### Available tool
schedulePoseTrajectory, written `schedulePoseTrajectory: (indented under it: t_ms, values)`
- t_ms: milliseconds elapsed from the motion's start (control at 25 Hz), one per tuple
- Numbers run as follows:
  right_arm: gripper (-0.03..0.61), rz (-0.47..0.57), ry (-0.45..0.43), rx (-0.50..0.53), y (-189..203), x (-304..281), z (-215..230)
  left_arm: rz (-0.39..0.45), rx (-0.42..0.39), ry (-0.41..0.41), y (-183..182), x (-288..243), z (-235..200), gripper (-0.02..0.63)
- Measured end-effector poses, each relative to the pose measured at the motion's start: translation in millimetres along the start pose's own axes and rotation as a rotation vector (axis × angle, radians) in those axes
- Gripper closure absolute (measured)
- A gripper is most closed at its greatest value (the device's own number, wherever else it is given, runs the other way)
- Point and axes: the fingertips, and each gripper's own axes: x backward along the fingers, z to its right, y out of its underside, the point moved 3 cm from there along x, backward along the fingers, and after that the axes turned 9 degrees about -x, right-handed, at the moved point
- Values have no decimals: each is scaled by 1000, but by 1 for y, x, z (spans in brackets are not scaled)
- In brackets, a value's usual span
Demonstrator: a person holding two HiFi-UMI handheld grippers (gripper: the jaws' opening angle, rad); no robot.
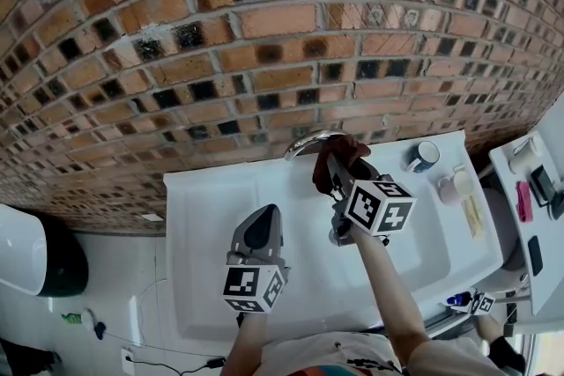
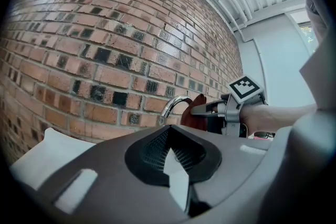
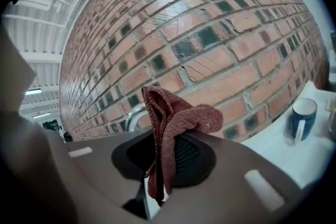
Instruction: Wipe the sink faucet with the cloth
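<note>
The chrome faucet [image 1: 304, 143] curves out from the brick wall over the white sink [image 1: 207, 216]. My right gripper [image 1: 333, 170] is shut on a dark red cloth [image 1: 347, 151], which is held up against the faucet's right side. In the right gripper view the cloth [image 3: 173, 123] stands bunched between the jaws, and the faucet [image 3: 134, 116] shows just behind it. My left gripper [image 1: 263, 223] hovers over the basin, left of and nearer than the faucet, shut with nothing in it. From the left gripper view the faucet [image 2: 175, 105] and the cloth [image 2: 196, 114] lie ahead.
A blue mug [image 1: 424, 156] and a white cup [image 1: 456, 186] stand on the sink's right rim. A white shelf [image 1: 525, 207] with small items is at the far right. A dark-and-white rounded fixture [image 1: 35, 253] sits on the floor at the left.
</note>
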Motion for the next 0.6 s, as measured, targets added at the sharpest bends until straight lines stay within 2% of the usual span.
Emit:
schedulePoseTrajectory:
  t_ms: [120,280,600]
  values:
    - [529,-8,-51,137,-3,-1,-31,2,1,-4,0,1,-1,609]
    - [529,-59,-71,309,14,-10,-54,4,4,-5,-1,1,-1,609]
    - [529,-194,-106,434,54,-28,-63,15,9,-27,-3,5,-9,609]
